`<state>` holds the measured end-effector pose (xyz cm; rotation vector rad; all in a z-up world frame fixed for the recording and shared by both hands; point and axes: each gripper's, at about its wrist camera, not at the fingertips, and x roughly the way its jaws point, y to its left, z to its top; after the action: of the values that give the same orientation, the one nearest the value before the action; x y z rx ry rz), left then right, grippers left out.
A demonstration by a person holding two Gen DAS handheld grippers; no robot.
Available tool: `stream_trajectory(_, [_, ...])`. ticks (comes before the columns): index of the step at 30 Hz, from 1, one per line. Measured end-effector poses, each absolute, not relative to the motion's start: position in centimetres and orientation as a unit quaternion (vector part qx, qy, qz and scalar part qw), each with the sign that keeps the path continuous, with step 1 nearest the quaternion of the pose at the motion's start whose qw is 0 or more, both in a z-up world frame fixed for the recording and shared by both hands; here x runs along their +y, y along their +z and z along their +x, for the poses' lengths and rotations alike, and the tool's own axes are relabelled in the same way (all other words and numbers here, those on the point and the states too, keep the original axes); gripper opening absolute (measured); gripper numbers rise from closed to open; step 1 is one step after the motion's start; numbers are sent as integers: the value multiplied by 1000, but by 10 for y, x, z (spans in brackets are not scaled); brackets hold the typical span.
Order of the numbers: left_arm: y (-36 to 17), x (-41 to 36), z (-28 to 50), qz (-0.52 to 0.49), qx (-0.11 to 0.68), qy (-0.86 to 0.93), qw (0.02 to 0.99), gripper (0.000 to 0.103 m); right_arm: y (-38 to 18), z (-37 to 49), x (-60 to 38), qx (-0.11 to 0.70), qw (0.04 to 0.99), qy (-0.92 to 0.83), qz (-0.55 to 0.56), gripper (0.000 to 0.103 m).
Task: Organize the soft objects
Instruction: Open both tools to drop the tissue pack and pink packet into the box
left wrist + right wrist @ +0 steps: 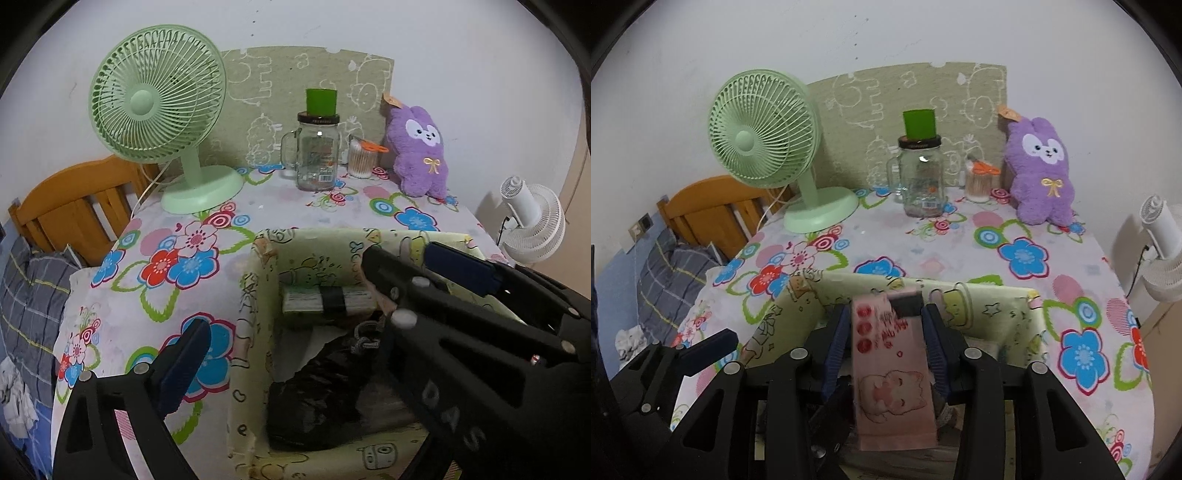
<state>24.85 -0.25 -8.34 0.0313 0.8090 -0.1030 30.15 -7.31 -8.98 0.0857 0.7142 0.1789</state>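
The flat pink tissue pack printed with a cartoon pig [892,373] stands on end between the two blue-padded fingers of the right gripper [886,334]; the pads flank its long edges, but whether they press on it or stand just clear I cannot tell. Directly below and ahead of that gripper sits one pale green fabric storage box with cartoon prints [993,308], the pack hanging over its open top. From the left wrist view, the same box [258,295] lies between the widely spread fingers of the left gripper [325,299], which holds nothing; inside are one black plastic bag [314,398] and one pale packet with a dark band [328,299] at the far wall. Farther out on the flower-print tablecloth [960,254] stand one purple plush rabbit [1039,173], one glass jar mug with a green cup on top [921,177], one clear tub of cotton swabs [979,182] and one mint-green desk fan [764,144]. A white fan [1163,247] stands off to the right.
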Motion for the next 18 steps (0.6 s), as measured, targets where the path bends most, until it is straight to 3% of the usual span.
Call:
stream_trajectory(2, [-84, 0, 249, 10, 394, -49, 918, 97, -90, 300, -72, 348, 932, 94, 46, 70])
stream_trajectory(3, [-83, 1, 248, 6, 394, -52, 918, 97, -89, 299, -72, 346, 932, 95, 48, 72])
stream_trajectory(18, [-67, -6, 219, -3, 368, -64, 928, 98, -76, 267, -79, 336, 937, 74, 55, 82])
